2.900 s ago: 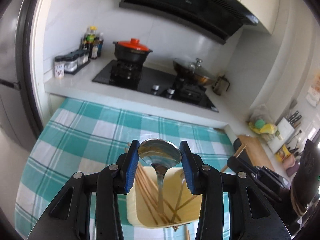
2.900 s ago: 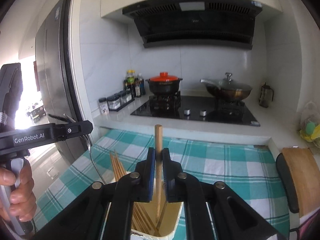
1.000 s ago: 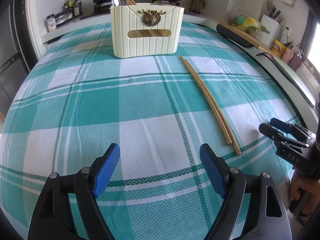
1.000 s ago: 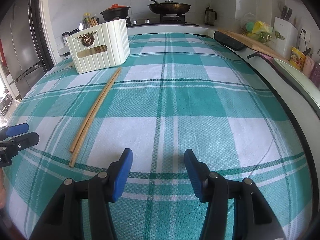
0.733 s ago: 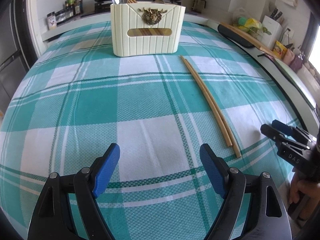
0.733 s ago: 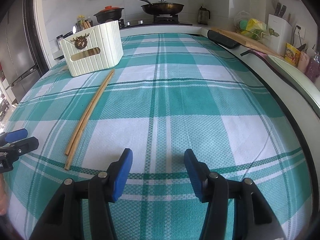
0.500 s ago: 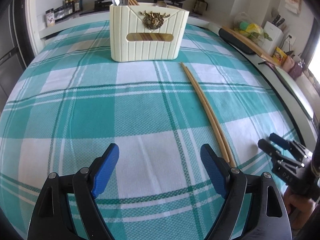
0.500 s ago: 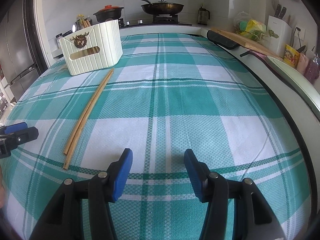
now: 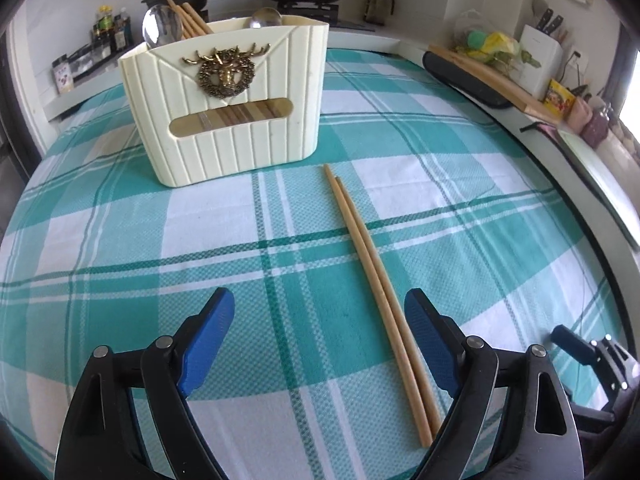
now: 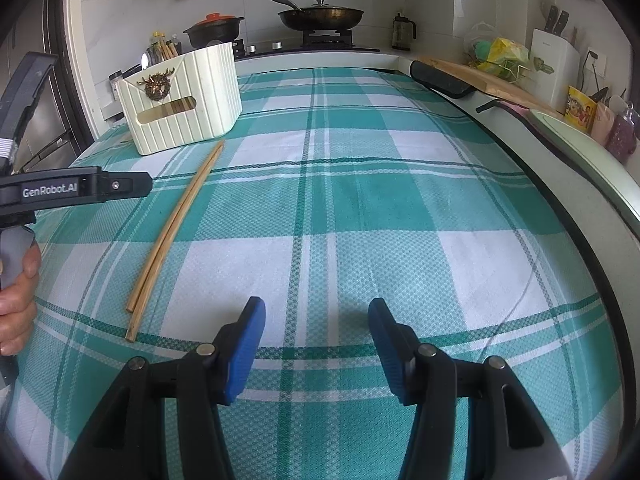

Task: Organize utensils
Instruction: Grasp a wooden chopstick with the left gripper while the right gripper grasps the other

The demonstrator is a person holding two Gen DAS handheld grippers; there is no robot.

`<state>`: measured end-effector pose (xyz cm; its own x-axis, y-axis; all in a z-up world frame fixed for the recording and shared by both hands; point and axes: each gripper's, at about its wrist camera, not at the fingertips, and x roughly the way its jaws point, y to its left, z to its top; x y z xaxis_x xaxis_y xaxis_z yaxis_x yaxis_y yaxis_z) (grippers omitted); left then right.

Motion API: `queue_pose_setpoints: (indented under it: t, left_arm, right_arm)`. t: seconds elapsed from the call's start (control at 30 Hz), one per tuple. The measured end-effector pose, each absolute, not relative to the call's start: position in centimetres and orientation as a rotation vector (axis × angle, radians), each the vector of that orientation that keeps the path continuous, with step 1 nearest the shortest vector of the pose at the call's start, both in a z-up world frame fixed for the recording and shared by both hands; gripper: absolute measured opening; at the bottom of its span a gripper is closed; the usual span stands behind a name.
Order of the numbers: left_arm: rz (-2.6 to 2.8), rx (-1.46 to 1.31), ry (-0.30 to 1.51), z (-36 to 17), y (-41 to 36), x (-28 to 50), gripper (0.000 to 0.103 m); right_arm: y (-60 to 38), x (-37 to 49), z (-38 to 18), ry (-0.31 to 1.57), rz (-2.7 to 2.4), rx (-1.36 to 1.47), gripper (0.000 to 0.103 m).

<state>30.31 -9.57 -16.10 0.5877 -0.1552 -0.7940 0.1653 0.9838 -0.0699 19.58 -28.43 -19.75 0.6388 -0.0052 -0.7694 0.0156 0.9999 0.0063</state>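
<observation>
Two wooden chopsticks (image 9: 372, 264) lie side by side on the green checked tablecloth (image 9: 120, 232), running away from me toward a cream utensil holder (image 9: 240, 148). The holder has spoons (image 9: 160, 28) and chopsticks standing in it. My left gripper (image 9: 318, 304) hovers low over the cloth, its jaws opening. The chopsticks' near ends lie between its fingers, close to the right finger (image 9: 424, 332), and the pads do not touch them. My right gripper (image 10: 317, 312) stands open over bare cloth, right of the chopsticks (image 10: 176, 220), with the holder (image 10: 192, 108) far left.
Behind the table runs a counter with a red-lidded pot (image 10: 214, 28), a wok (image 10: 320, 16) and spice bottles (image 9: 108, 28). A cutting board (image 10: 492, 80) and knife block (image 10: 554, 68) line the right edge. A hand (image 10: 16, 292) holds the left gripper's handle.
Earlier the left gripper held a spoon and the right a chopstick over the holder; both are now empty. In the last second the left gripper moved forward over the lying chopsticks. The right stayed still.
</observation>
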Motion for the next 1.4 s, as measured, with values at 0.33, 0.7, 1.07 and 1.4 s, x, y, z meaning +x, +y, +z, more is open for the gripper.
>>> queue_pose_setpoints:
  t: [0.33,0.7,1.07,1.4]
  left_arm:
    - [-0.143,0.079,0.955,-17.7,-10.1,31.0,0.089]
    - [-0.120,0.009,1.001,-17.9,-9.9,32.9,0.082]
    - [-0.153,0.085,0.992,-17.7,-10.3,30.8,0.007]
    - [-0.121,-0.045,1.043,-17.4,-3.9,25.4,0.005]
  right_arm:
    - [-29.0,19.5,-19.7,0.871,-0.006,0.051,0.055]
    - [-29.3,19.5,-19.7,0.867,-0.011,0.067,0.055]
    - [-29.2,19.4,-19.7,0.867,-0.009,0.063,0.055]
    - [-24.2,21.9,-17.2,0.948,0.185,0.010,0.055]
